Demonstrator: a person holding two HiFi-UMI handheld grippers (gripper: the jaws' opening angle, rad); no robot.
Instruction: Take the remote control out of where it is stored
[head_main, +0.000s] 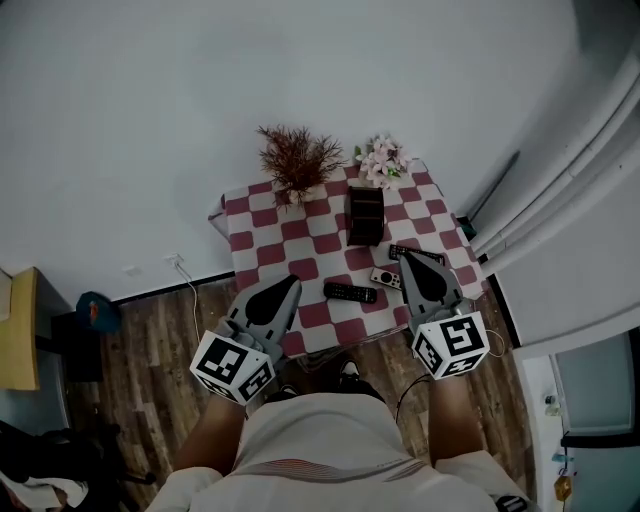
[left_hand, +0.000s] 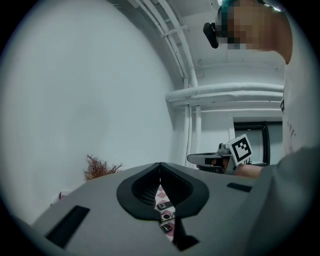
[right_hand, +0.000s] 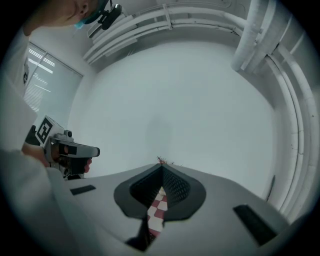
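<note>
Item 1. Table (head_main: 262, 232) with a red-and-white checked cloth.

Item 2. Black holder (head_main: 365, 215), upright, toward the back of the table. Its contents could not be made out.

Item 3. Black remote control (head_main: 350, 292), flat on the cloth in front of the holder, outside it.

Item 4. Small pale remote (head_main: 386, 278), in front of the holder, just right of item 3.

Item 5. Dark remote (head_main: 420, 251), front-right of the holder, partly covered by the right gripper.

Item 6. Dried brown plant (head_main: 297, 160), behind and left of the holder. Pink flowers (head_main: 381, 158), behind it to the right.

Item 7. Left gripper (head_main: 293, 282), held front-left of the holder. Its jaws were closed tip to tip, with nothing between them.

Item 8. Right gripper (head_main: 408, 256), held front-right of the holder. Its jaws were fully together and gripped nothing.
</note>
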